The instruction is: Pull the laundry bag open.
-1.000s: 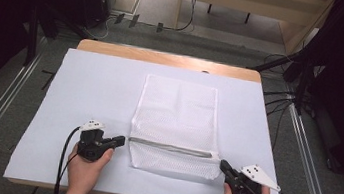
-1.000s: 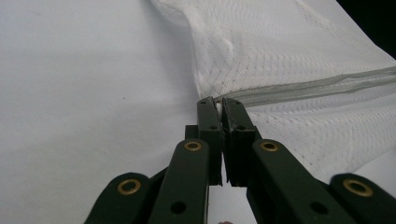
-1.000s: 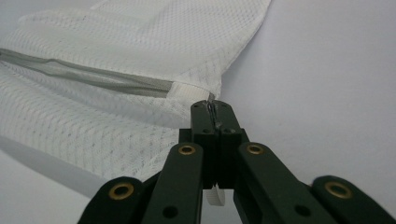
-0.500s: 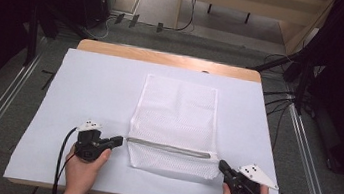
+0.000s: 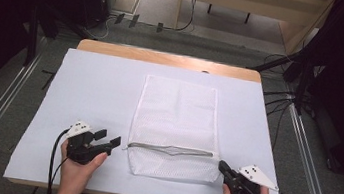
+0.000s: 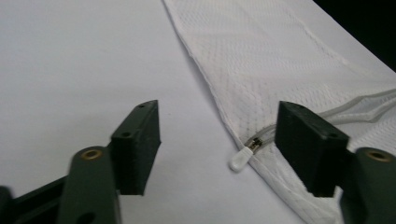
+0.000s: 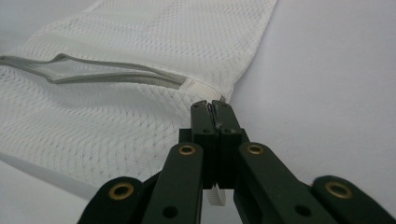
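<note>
A white mesh bag lies flat in the middle of the counter. A grey zipper runs across the bag near the edge closest to the person. The zipper looks partly open, with a gap along its line.

The left tool sits just beside the bag's left edge. Its jaws are spread wide apart and hold nothing. The little white zipper pull lies on the counter between the jaws, right at the bag's edge.

The right tool is at the bag's right edge, by the other end of the zipper. Its jaws are pressed together. A bit of white shows between them, but I cannot tell if they hold the bag.

It looks like the zipper step is just starting. Next, the left tool likely needs to move in and pinch the small pull. The right tool should keep the bag from sliding.
</note>
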{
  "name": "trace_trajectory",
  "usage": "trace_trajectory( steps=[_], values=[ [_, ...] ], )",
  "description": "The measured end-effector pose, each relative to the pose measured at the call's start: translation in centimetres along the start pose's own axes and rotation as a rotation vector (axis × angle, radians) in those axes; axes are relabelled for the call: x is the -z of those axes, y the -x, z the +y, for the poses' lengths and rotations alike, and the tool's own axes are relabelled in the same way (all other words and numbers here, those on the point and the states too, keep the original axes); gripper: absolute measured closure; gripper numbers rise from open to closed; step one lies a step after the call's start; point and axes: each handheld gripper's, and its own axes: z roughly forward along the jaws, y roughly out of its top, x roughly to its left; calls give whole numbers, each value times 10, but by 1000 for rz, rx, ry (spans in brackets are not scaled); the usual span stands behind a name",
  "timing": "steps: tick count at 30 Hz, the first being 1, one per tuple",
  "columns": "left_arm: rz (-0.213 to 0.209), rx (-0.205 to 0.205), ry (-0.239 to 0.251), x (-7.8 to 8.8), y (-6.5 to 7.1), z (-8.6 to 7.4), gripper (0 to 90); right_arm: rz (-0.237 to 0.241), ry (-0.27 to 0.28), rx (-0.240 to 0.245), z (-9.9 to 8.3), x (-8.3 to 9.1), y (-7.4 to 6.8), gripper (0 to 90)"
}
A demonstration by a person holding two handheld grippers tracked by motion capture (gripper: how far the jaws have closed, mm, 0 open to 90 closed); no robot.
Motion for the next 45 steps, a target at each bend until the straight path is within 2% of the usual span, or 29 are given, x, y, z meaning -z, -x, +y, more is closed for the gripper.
trace_trajectory(
  steps=[4, 6, 7, 8, 9, 10, 11, 12, 13, 14, 15, 16, 17, 18, 22, 26, 34, 41, 45],
  values=[
    [17, -5, 34, 10, -13, -2, 129, 31, 4, -10, -1, 1, 2, 899],
    [25, 3, 63, 14, -19, -4, 91, 42, 4, -12, -1, 1, 4, 820],
    [25, 3, 63, 14, -19, -4, 54, 42, 4, -12, -1, 1, 4, 820],
    [-2, 11, 86, 18, -25, -4, 2, 55, 11, -6, -1, 1, 6, 661],
    [-2, 11, 86, 18, -25, -4, 0, 55, 11, -6, -1, 1, 6, 661],
    [-1, 8, 99, 20, -27, -4, 0, 48, 17, 1, -1, 2, 7, 588],
    [-1, 9, 112, 21, -28, -4, 0, 37, 16, 7, 1, 2, 8, 470],
    [3, -1, 120, 24, -28, -2, 0, 29, 25, 9, 2, 3, 9, 423],
    [3, -1, 120, 24, -28, -2, 0, 29, 25, 9, 2, 3, 9, 423],
    [18, -31, 105, 24, -27, -2, 0, 21, 31, 15, 4, 3, 11, 356],
    [18, -31, 105, 24, -27, -2, 0, 21, 31, 15, 4, 3, 11, 356],
    [31, -64, 83, 24, -25, -3, 0, 18, 37, 18, 5, 4, 13, 319],
    [31, -64, 83, 24, -25, -3, 0, 17, 40, 21, 6, 5, 14, 303],
    [45, -92, 69, 24, -24, -3, 0, 18, 44, 26, 6, 6, 16, 286],
    [56, -114, 63, 26, -25, -3, 0, 20, 44, 33, 7, 6, 21, 241],
    [63, -112, 56, 29, -29, -4, 0, 13, 28, 12, 7, 5, 29, 236],
    [69, -126, 58, 33, -37, -4, 0, -40, 21, -26, 5, 8, 51, 228],
    [85, -137, 59, 37, -42, -5, 0, -64, 18, -38, 3, 11, 61, 223],
    [77, -140, 73, 41, -48, -3, 0, -74, 13, -49, 2, 11, 67, 221]
  ],
)
